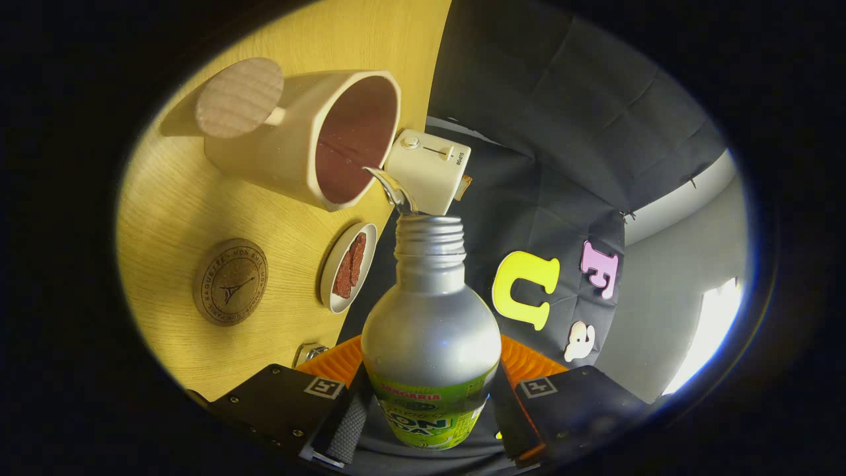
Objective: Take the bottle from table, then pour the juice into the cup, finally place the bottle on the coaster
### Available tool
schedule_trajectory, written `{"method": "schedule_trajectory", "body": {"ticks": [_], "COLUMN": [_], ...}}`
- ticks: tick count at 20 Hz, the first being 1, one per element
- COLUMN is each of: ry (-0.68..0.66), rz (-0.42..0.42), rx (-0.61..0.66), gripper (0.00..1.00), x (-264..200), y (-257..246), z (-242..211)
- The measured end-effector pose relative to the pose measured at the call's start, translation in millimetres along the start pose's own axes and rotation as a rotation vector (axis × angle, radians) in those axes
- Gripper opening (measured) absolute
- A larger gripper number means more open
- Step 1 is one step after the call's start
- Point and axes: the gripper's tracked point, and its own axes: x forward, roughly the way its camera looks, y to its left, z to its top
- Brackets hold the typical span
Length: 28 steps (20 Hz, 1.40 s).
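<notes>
The hand-held gripper (428, 423) grips the silver bottle (429, 330) by its labelled body, one finger pressed on each side, and the whole view is tilted over the wooden tabletop (178, 211). A thin stream of clear liquid (391, 186) runs from the bottle's open threaded neck over the rim into the pale cup (310, 142), whose inside looks dark red. Near the cup lie a round cork coaster (230, 281), a small plate (348, 267) with a reddish piece on it, and a cream toaster (428, 170) just beyond the bottle's mouth.

Staged booth w/ kitchen props, wood table (178, 198), toaster (429, 173), plate (330, 277), black cloth wall (562, 99)
</notes>
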Motion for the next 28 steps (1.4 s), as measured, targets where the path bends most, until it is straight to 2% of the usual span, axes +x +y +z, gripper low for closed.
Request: {"method": "schedule_trajectory", "body": {"ticks": [18, 28], "ry": [-0.021, -0.051], "rz": [-0.031, -0.082], "rx": [-0.134, -0.257], "gripper": [0.81, 0.81], "x": [-2, -3], "y": [-9, -13], "z": [5, 14]}}
